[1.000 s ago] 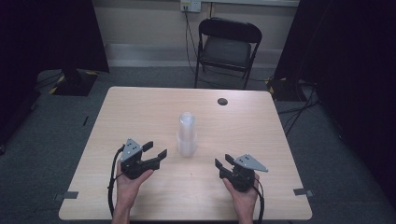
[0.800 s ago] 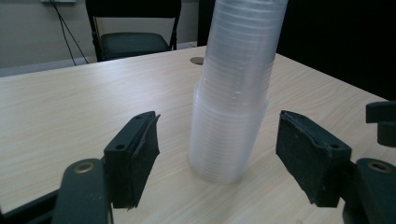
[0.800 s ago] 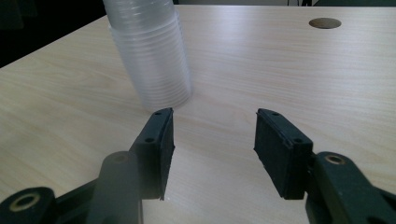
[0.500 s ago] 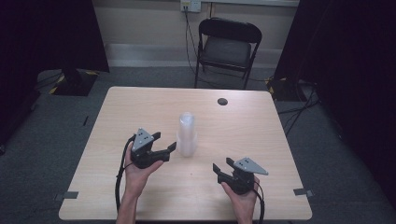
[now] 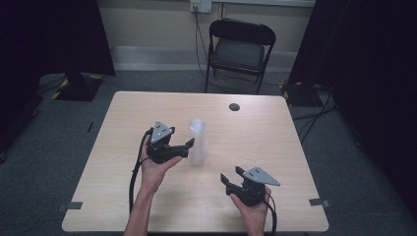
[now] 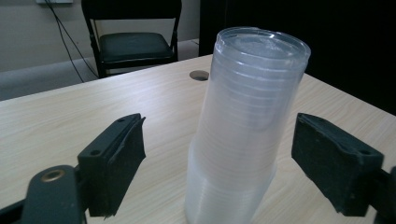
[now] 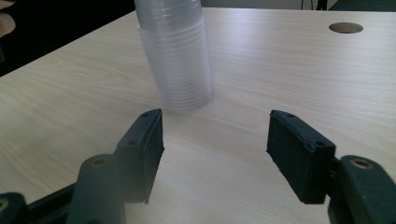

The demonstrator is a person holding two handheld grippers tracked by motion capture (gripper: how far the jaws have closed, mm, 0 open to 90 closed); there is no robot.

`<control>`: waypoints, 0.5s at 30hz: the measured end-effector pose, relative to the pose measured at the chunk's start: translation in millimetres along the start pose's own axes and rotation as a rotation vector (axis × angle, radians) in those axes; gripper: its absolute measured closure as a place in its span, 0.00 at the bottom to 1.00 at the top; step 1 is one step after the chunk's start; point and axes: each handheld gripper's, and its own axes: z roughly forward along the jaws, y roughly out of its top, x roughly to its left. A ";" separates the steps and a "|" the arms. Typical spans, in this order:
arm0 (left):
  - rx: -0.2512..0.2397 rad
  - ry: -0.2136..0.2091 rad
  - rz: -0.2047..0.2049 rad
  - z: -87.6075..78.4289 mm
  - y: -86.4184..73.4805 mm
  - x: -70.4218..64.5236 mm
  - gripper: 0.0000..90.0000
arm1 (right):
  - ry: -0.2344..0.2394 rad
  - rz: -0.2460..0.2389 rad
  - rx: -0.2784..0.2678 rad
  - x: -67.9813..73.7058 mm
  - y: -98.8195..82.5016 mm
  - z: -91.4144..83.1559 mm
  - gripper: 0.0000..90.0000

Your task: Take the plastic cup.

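A tall stack of clear plastic cups stands upside down near the middle of the pale wooden table. My left gripper is just to its left, held off the table and pointing at it. Its jaws have just been opening. In the left gripper view the cups stand between the spread jaws of the left gripper, and the pads do not touch them. My right gripper is near the front right; its jaws have just been opening too. In the right gripper view the right gripper is open with nothing inside, and the cups stand farther off.
A dark round cable hole sits in the table's far right part. A black folding chair stands behind the table. Dark curtains hang at both sides. Bare tabletop lies around the cup stack.
The left gripper has moved right and up to the cup stack, and its jaws have gone from shut to spread. The right gripper has stayed in place while its jaws widened.
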 end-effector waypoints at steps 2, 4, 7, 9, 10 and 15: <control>-0.005 -0.014 -0.005 4.1 1.2 0.6 0.18 | 0.004 -0.003 -0.002 0.2 -0.3 0.4 0.40; -0.014 -0.019 -0.013 7.2 2.6 0.4 0.18 | 0.003 -0.002 0.001 0.3 -0.6 0.7 0.40; -0.010 -0.027 -0.005 11.6 4.4 0.7 0.18 | 0.005 0.001 0.004 0.0 -1.0 1.0 0.40; -0.004 -0.039 0.002 15.2 6.2 -0.3 0.18 | 0.008 0.002 0.005 0.0 -1.0 1.2 0.40; -0.002 -0.041 0.009 17.3 7.3 -1.2 0.18 | 0.008 0.001 0.006 0.0 -1.1 1.2 0.40; 0.010 -0.052 0.020 27.2 10.1 -4.8 0.19 | 0.012 0.002 0.010 0.1 -1.6 1.7 0.40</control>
